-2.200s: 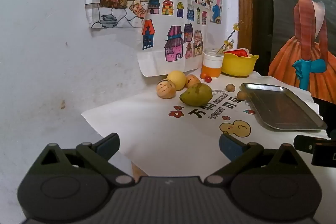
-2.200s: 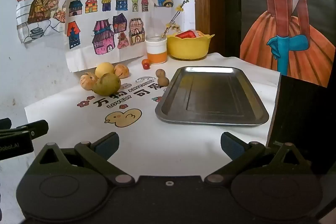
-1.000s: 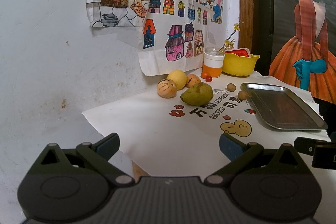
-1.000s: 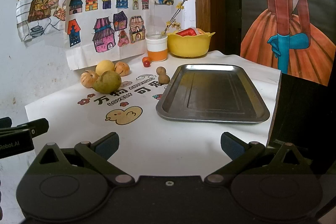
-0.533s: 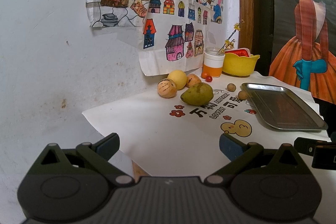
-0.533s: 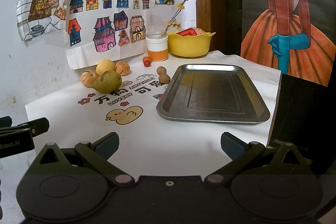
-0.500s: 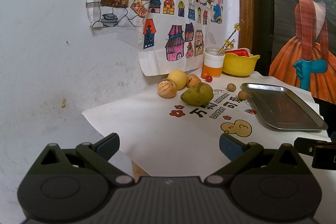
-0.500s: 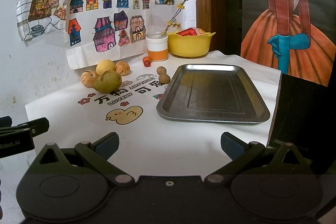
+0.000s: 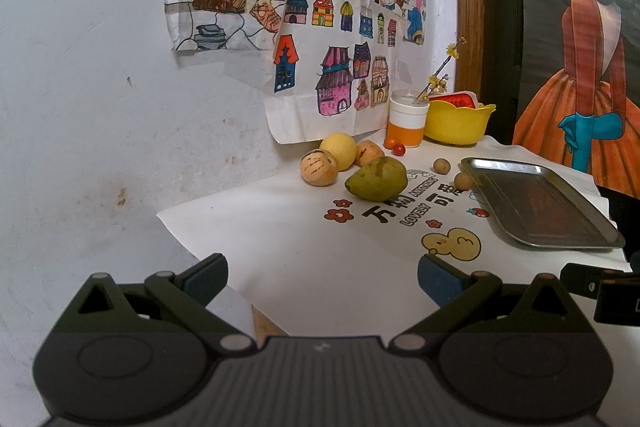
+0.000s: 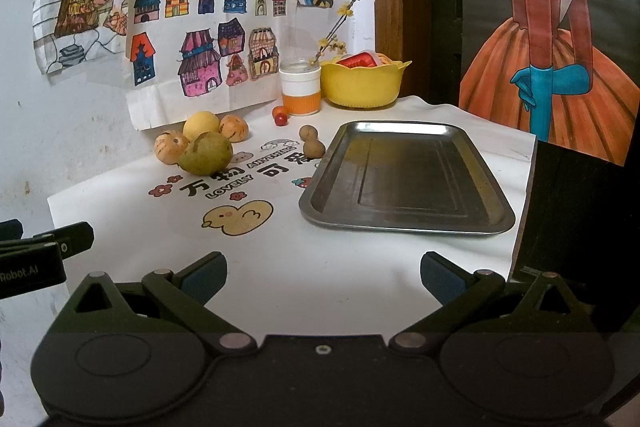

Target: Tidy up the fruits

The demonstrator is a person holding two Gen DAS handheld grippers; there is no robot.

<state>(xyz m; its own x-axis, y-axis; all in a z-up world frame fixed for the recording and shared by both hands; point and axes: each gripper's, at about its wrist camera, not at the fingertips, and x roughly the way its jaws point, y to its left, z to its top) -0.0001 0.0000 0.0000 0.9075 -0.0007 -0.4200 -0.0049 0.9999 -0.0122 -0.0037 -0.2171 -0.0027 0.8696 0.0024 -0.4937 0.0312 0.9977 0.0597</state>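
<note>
Fruit sits bunched at the back of the white printed cloth in the left wrist view. A green mango lies at about one o'clock from the left gripper, with a striped tan fruit just beside it at its ten o'clock, a yellow round fruit behind that, and a second striped fruit partly hidden behind the mango. Two small brown fruits lie near the metal tray, which is empty at three o'clock. Two red cherry tomatoes touch the base of an orange-banded cup, next to a yellow bowl. The left gripper's jaws stand wide apart, holding nothing.

From the right wrist view, the right gripper is likewise spread wide and empty, hanging over the cloth's near edge. The tray lies at one o'clock, nothing in it. The mango and its neighbours cluster at eleven o'clock, well apart from the tray; the two brown fruits rest just beside the tray's left rim.
</note>
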